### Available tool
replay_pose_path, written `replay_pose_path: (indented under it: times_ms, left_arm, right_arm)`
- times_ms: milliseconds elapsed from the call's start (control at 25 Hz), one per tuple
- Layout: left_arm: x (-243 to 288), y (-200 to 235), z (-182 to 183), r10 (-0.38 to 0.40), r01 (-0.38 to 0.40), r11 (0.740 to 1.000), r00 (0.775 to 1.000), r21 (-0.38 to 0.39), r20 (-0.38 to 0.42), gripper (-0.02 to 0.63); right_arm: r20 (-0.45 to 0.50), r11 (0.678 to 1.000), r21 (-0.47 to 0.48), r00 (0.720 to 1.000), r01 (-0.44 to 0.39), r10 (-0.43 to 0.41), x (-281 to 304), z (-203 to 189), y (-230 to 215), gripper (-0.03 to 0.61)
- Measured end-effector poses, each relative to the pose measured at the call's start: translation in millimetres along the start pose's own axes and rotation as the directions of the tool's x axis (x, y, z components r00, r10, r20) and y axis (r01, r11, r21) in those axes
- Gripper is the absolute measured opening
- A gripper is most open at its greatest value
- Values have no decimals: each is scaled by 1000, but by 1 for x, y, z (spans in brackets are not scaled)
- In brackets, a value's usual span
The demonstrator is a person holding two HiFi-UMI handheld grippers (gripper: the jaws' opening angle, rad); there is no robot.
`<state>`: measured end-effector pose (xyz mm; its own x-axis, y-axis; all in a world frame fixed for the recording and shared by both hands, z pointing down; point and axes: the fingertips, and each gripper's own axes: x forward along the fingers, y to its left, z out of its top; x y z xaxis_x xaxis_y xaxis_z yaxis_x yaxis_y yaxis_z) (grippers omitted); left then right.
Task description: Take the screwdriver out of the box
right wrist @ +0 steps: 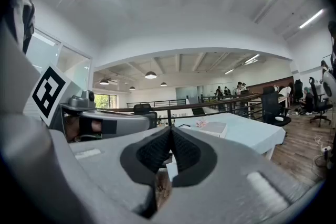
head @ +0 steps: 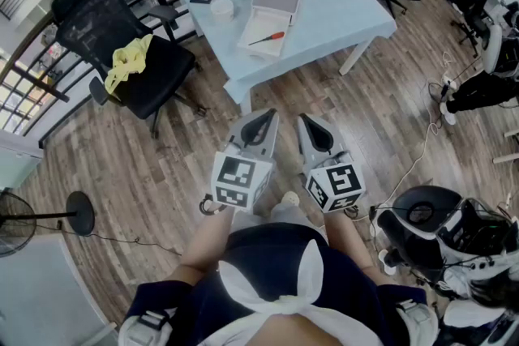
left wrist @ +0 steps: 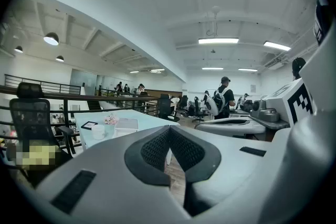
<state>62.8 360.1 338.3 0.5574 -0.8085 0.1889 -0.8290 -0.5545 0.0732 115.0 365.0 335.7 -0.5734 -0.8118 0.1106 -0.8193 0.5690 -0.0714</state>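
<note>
I am holding my left gripper (head: 264,119) and right gripper (head: 308,124) side by side, jaws together and empty, well short of the table (head: 340,12). I judge the reach not yet begun: the screwdriver (head: 268,37) is lying in the open box (head: 253,51) on that table.

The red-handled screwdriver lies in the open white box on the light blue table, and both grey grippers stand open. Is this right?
One thing is wrong: both grippers are shut. The left gripper and the right gripper have their jaws together on nothing, as the two gripper views show. The red-handled screwdriver does lie in the open white box on the light blue table.
</note>
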Motion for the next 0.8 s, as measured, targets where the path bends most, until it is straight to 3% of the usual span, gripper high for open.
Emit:
replay_pose_path:
  times_ms: [520,800]
  left_arm:
    - [34,-29,-6,30,-30,1000,999,-3,-19,17]
    - [57,-54,-19,49,-50,999,998,-13,-32,17]
  right_arm:
    - [-11,997,-59,998,-56,56,-17,-2,-37,-2]
    - [-29,992,-35,992,-122,121,-26,-20,-62,-2]
